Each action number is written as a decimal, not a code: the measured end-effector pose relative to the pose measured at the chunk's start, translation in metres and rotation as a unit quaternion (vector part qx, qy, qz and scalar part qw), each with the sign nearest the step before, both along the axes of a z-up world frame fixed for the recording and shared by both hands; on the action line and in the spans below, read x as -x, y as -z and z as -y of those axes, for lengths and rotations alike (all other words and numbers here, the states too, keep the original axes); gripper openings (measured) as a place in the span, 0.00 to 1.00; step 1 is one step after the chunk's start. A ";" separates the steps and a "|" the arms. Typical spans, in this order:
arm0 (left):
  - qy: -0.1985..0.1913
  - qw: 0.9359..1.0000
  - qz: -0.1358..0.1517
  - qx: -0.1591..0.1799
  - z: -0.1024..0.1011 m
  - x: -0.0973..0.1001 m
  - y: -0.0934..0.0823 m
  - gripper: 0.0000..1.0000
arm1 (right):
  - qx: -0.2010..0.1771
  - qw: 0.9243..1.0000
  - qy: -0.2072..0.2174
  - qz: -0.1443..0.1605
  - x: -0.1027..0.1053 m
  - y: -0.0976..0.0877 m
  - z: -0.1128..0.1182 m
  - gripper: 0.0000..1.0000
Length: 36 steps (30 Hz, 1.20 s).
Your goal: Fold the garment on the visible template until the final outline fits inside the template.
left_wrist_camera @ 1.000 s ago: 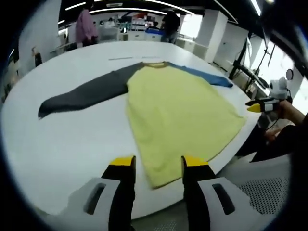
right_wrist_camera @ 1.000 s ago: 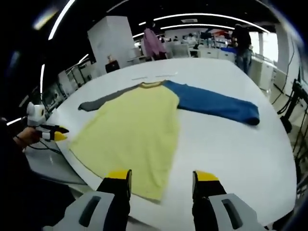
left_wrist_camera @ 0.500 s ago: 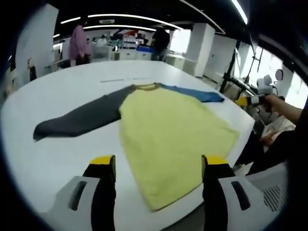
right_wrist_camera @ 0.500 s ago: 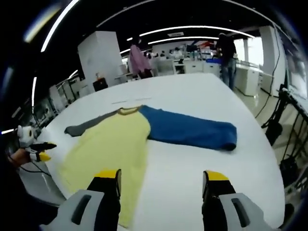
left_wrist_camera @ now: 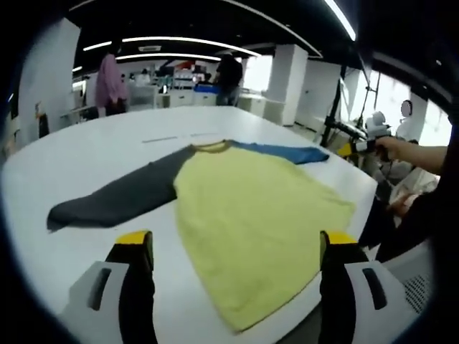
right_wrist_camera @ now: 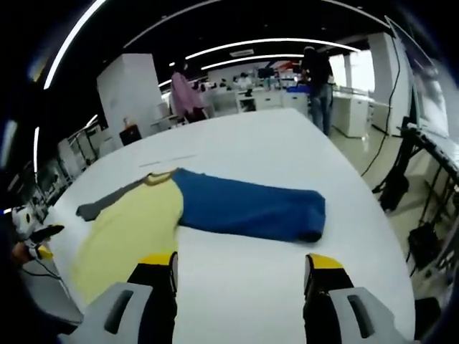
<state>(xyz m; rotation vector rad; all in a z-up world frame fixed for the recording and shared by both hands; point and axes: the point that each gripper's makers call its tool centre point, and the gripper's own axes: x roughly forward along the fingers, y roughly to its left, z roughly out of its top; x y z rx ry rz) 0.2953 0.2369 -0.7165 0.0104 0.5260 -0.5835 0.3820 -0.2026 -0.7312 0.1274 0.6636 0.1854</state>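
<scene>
Shirt [left_wrist_camera: 251,215] lies flat mid-frame on the white tabletop [left_wrist_camera: 86,150] in the left gripper view, yellow body, grey sleeve toward the left. Its blue sleeve [right_wrist_camera: 247,208] is clearer in the right gripper view. Left tool [left_wrist_camera: 237,251] and right tool [right_wrist_camera: 240,269] both hang wide open over it, holding nothing. Can't make out any template outline, and the hem's near corner runs right to the tabletop edge.

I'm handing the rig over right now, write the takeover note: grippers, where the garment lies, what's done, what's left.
Left gripper: open, holding nothing, above the yellow body's hem.
Right gripper: open, holding nothing, facing the blue sleeve.
Garment: flat on the white table, grey sleeve and blue sleeve both spread out.
Done: no fold visible.
Left: all folds; a template outline isn't discernible here.
</scene>
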 end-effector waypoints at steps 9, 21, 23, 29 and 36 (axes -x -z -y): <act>0.011 1.000 0.012 0.001 0.002 -0.008 0.003 0.99 | 0.023 0.999 0.041 -0.001 -0.022 0.010 0.032 0.58; 0.014 1.000 0.017 -0.002 0.006 -0.011 0.004 0.99 | 0.054 0.995 0.089 -0.004 -0.052 0.028 0.070 0.34; 0.013 1.000 0.016 -0.001 0.006 -0.011 0.005 0.99 | 0.023 0.994 0.104 -0.009 -0.056 0.031 0.068 0.33; 0.015 1.000 0.017 0.000 0.002 -0.007 0.012 0.99 | 0.007 0.992 0.122 -0.015 -0.061 0.034 0.066 0.30; 0.010 1.000 0.016 0.003 0.000 -0.004 0.015 0.99 | 0.021 0.991 0.132 -0.032 -0.060 0.047 0.075 0.22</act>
